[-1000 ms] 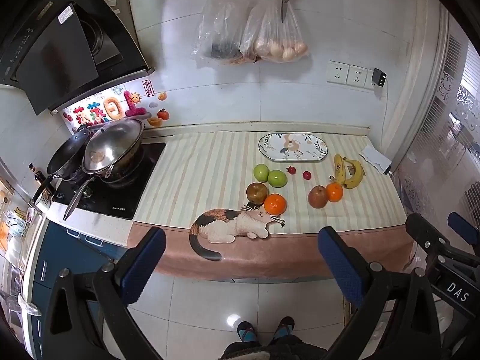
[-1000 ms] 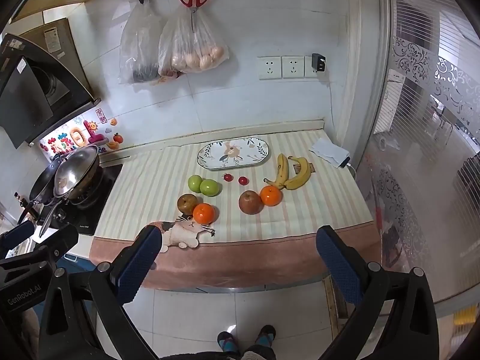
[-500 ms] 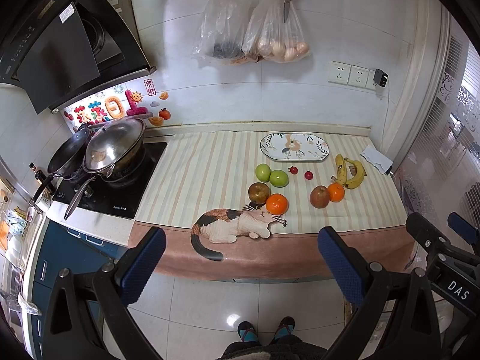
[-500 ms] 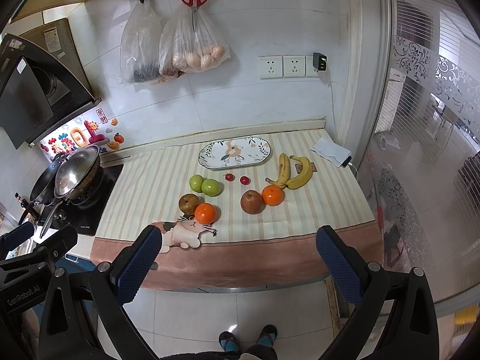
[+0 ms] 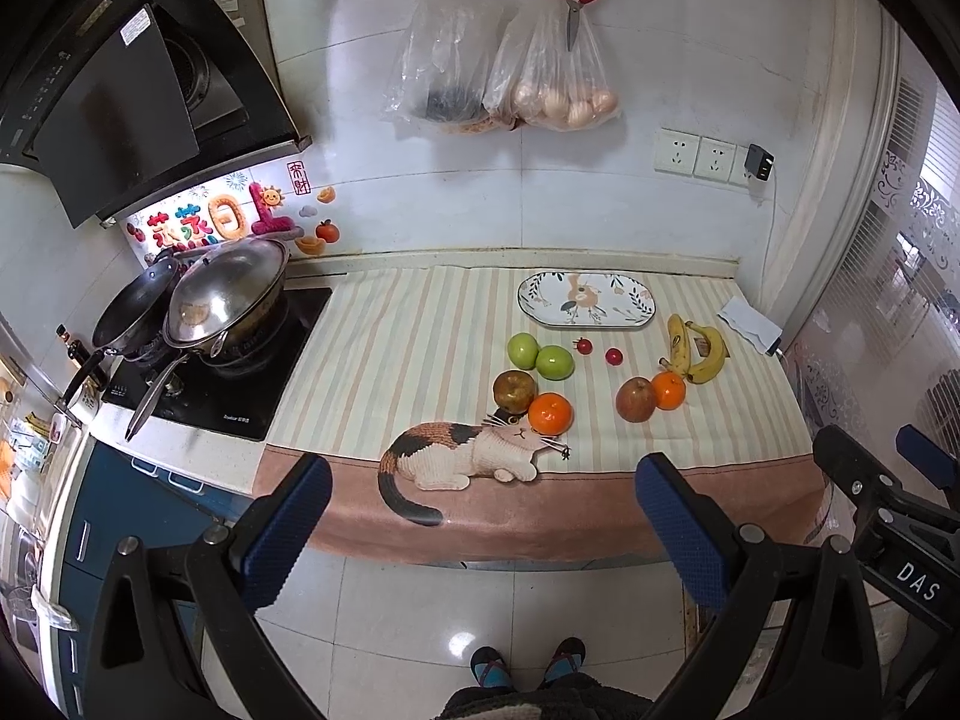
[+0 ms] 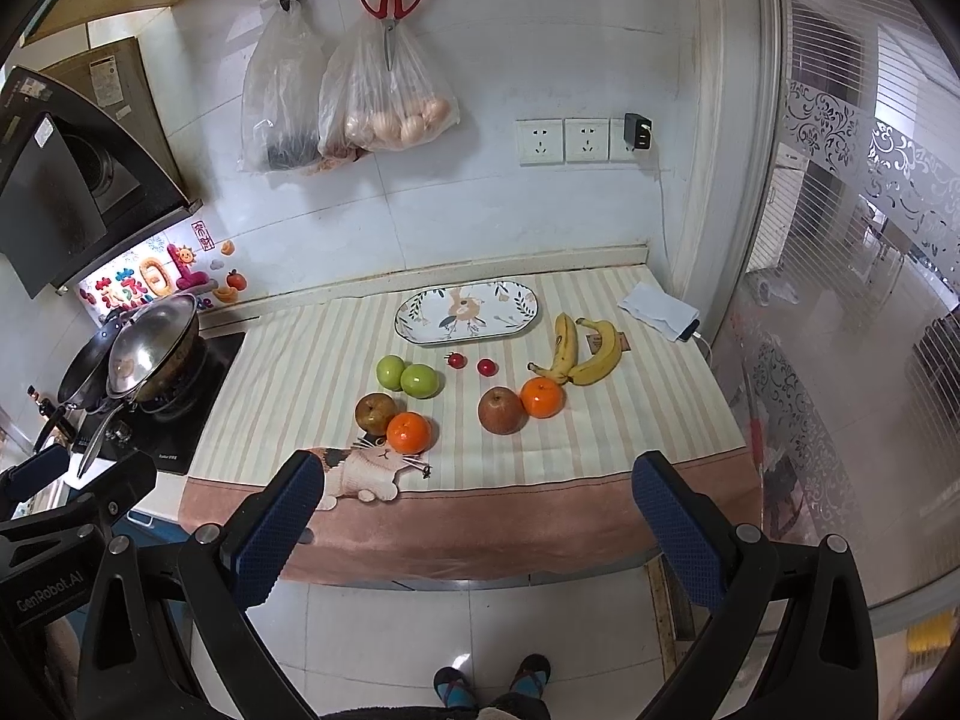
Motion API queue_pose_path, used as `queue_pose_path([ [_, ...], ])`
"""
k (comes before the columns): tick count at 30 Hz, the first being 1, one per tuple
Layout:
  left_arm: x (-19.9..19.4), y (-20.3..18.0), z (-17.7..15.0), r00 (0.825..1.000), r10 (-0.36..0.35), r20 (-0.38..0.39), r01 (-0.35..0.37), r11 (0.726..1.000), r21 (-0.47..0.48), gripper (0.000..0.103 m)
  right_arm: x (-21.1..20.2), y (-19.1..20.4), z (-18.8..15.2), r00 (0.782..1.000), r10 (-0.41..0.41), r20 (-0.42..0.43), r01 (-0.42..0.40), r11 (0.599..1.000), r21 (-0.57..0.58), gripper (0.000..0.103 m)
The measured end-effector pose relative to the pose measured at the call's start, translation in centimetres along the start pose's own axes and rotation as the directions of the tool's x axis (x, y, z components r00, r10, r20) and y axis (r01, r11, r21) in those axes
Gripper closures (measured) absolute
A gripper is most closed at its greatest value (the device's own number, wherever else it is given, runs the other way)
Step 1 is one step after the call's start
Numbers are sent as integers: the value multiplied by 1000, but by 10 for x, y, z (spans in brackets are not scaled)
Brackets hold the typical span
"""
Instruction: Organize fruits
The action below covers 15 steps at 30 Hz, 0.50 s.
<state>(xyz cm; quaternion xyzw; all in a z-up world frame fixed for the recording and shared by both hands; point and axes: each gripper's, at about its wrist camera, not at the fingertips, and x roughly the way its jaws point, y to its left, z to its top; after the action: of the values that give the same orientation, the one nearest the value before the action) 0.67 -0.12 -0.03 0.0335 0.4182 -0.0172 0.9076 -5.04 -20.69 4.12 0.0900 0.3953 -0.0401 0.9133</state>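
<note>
Both grippers, left gripper [image 5: 483,525] and right gripper [image 6: 477,519], hang spread and empty; round apples [image 6: 408,377] could roll off the tabletop [image 6: 660,432] if nudged.

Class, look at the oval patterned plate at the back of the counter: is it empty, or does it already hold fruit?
Empty. The plate shows its whole painted pattern, and every fruit, such as the bananas, lies on the striped cloth before it.

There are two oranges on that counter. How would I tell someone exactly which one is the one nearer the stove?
Start at the striped cloth covering the counter and find the cat picture printed at its front edge. The orange sits just above the cat's head, touching a brownish apple, with two green apples behind. The other orange lies further right, beside the bananas.
</note>
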Motion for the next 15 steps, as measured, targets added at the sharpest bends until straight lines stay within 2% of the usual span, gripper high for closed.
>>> queue_pose_path([
  [15,-1,-1,2,1000,-1,2,1,1000,-2,0,-1,0,3,1000,1,0,-1,1000,-5,0],
])
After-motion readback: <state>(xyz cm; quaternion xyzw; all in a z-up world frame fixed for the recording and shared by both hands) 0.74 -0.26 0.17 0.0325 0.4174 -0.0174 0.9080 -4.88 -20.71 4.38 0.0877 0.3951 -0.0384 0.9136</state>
